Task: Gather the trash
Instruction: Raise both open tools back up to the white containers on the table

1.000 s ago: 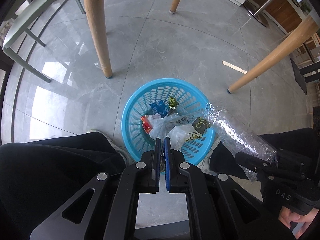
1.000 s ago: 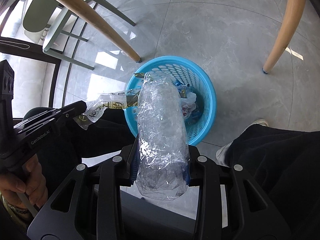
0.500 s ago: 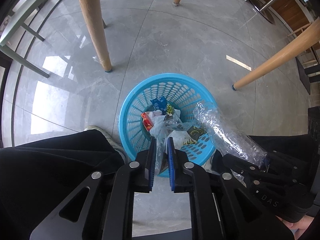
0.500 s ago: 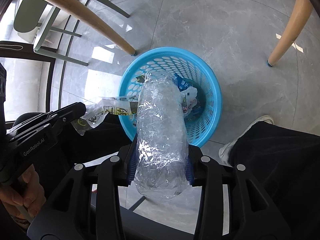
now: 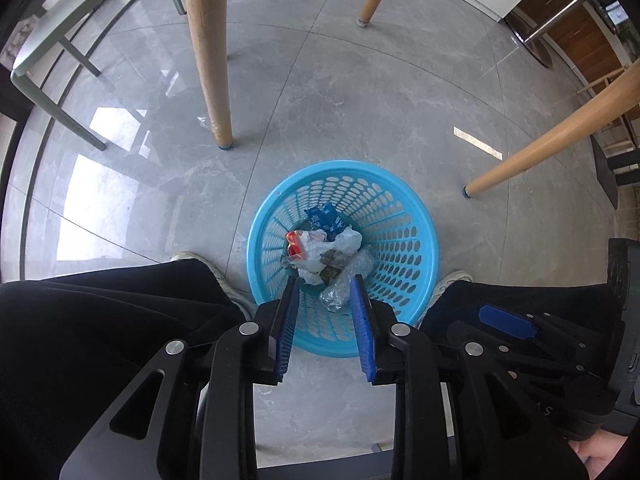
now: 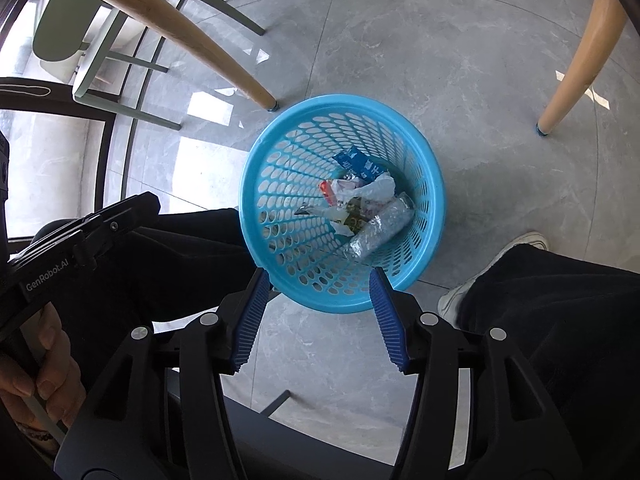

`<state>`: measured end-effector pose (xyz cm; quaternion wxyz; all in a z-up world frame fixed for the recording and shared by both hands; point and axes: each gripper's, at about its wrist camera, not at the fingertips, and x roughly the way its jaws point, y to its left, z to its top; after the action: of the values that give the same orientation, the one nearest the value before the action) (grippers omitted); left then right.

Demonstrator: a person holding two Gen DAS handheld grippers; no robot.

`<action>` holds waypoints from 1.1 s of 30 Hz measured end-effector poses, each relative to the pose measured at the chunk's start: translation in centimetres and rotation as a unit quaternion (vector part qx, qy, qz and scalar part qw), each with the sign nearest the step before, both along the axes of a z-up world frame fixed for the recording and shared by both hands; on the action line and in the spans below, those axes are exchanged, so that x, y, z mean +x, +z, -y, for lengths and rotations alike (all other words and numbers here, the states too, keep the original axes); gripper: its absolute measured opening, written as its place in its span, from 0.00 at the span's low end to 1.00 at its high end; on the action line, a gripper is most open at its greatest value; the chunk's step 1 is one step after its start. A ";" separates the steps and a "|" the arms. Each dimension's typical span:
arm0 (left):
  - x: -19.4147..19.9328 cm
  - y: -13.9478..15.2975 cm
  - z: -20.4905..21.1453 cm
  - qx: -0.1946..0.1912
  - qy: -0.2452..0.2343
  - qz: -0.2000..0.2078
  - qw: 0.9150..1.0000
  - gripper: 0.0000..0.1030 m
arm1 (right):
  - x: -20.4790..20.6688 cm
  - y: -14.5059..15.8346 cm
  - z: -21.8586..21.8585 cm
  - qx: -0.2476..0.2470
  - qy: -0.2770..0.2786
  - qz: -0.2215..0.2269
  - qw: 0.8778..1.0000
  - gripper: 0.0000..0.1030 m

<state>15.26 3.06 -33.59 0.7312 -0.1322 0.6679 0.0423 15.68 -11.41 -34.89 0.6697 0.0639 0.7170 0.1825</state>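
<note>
Blue basket [image 5: 416, 248] on the grey floor [image 5: 360, 92] between my feet, trash inside.

Both my grippers hang above its near rim with fingers spread and nothing between them: the left gripper [image 5: 325, 294] just over the heap, the right gripper [image 6: 320, 292] beside it. Ahead of the right one, at the basket's bottom, the clear bottle [image 6: 380, 227] lies tilted against a white bag [image 6: 372, 190] and blue wrapper [image 6: 356, 166]. Wooden legs [image 5: 208, 52] stand beyond.
</note>
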 end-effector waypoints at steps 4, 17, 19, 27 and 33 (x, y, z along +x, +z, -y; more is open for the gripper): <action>-0.4 0.8 -0.5 -0.007 0.003 0.008 1.000 0.26 | -0.6 1.8 -0.1 -0.006 0.011 0.025 1.000 0.55; -3.8 6.9 -0.5 0.029 -0.018 0.094 0.995 0.42 | -3.8 9.2 1.2 0.018 0.037 0.112 0.993 0.66; -4.6 7.7 -0.5 0.031 -0.021 0.104 0.994 0.44 | -4.4 10.6 1.6 0.021 0.039 0.130 0.991 0.70; -7.6 12.2 -0.1 0.032 -0.034 0.154 0.987 0.54 | -6.6 15.4 3.6 0.019 0.039 0.198 0.979 0.72; -8.7 15.8 0.3 0.051 -0.044 0.199 0.978 0.58 | -8.0 18.6 4.6 0.021 0.041 0.242 0.969 0.76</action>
<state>6.54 2.74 -17.80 0.8562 -0.0703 0.5116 0.0170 7.65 -16.03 -16.30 0.8136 0.0026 0.5320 0.2345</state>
